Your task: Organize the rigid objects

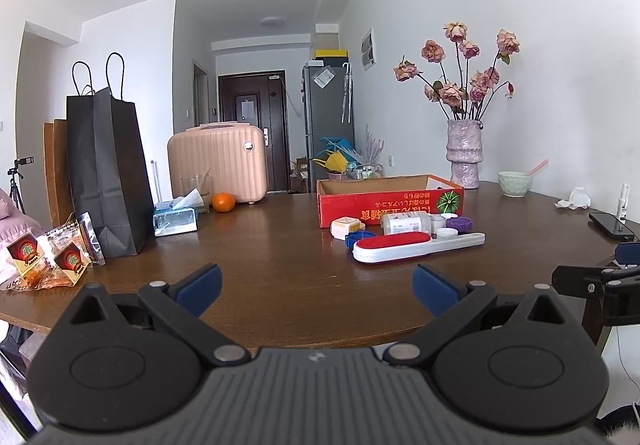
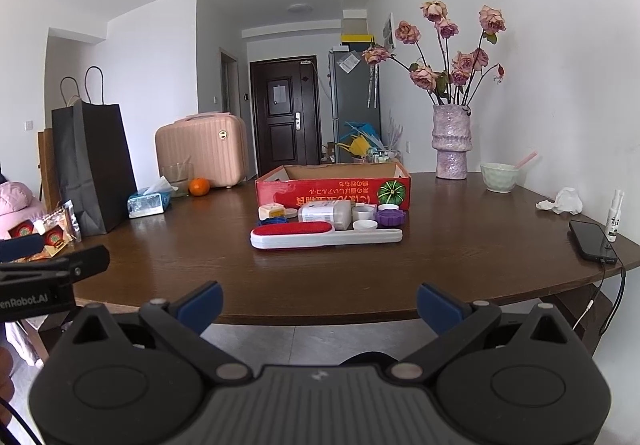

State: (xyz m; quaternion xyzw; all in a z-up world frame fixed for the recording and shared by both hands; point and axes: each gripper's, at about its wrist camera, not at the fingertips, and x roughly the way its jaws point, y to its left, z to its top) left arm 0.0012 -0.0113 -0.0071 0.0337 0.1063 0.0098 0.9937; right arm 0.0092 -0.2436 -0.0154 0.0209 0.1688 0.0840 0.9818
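Both left tongs (image 1: 316,287) and right tongs (image 2: 318,305) released, empty, hovering at the near edge of the dark wooden table (image 2: 360,277). Risk: the long white lint brush with red pad (image 2: 326,236) touches small jars and lids, apparently crowded, so lifting could scatter them. Cluster sits mid-table, against the open red cardboard box (image 2: 334,191).

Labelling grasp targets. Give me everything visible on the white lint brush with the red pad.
The lint brush is a long, flat white body, plastic by its look, with an oval red fabric pad at its left end and a plain narrow handle running right. It lies flat on the brown table, nearest the cameras in the cluster before the red cardboard box. A white bottle lies just behind it; contact unclear. Neither gripper touches it.
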